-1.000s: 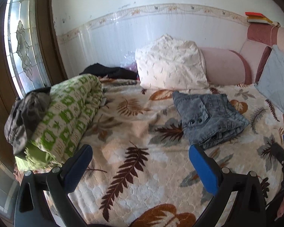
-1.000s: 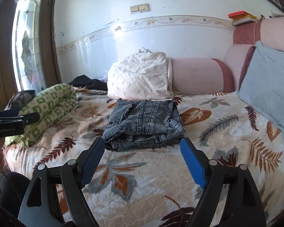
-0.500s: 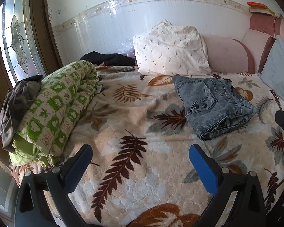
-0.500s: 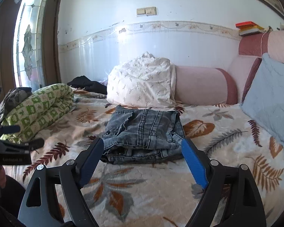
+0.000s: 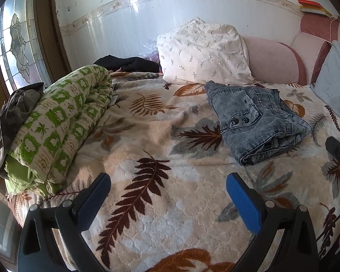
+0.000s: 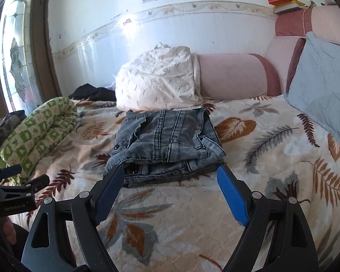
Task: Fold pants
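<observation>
Nearest the right wrist camera, the right gripper [image 6: 170, 181] has its blue-padded jaws wide apart and empty, pointing toward 12 o'clock at the folded jeans [image 6: 167, 140]. Over the last second the bundle has grown larger between the pads, so this hand has drawn closer; the pad tips now frame its near edge without touching it. At 9 o'clock in that view sits the left gripper [image 5: 167, 195], jaws likewise spread with nothing between them, hovering over bare leaf-print blanket [image 5: 147, 204]. From its camera the jeans lie at 2 o'clock, well apart. The pants already form a compact stack, so the folding looks essentially done. Farther back are a rolled green quilt [image 5: 63, 122] at 10 o'clock and a white pillow [image 6: 156, 81] just behind the jeans.
</observation>
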The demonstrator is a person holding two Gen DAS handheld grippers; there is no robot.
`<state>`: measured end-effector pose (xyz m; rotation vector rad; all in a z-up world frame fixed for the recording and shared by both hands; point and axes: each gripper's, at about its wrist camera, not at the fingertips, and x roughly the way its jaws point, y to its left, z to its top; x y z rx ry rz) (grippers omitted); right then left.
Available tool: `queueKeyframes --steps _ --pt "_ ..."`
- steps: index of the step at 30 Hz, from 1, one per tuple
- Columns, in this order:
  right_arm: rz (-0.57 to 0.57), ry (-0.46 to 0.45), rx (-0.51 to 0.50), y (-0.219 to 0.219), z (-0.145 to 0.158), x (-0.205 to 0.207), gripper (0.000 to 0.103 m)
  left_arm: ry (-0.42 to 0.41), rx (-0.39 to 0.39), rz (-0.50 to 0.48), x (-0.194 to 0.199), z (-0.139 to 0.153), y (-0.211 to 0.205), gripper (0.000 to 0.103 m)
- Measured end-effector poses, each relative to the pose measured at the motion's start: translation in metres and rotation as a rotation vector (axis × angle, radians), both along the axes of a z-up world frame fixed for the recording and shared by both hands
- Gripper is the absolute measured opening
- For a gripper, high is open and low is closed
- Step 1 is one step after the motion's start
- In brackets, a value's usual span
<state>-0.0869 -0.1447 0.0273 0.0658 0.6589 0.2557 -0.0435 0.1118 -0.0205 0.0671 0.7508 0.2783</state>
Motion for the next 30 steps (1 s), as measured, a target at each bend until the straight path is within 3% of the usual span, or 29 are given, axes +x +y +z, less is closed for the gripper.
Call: queueKeyframes --steps 10,30 --pt "0.059 -0.011 -0.046 0.014 -0.003 -0.003 0.084 -0.008 -0.020 -0.008 0.003 0.000 0.000 0.103" --pt "0.066 0.002 -0.051 0.017 -0.007 -0.001 0.084 -0.002 -0.012 -0.004 0.004 -0.001 -0.004 0.103"
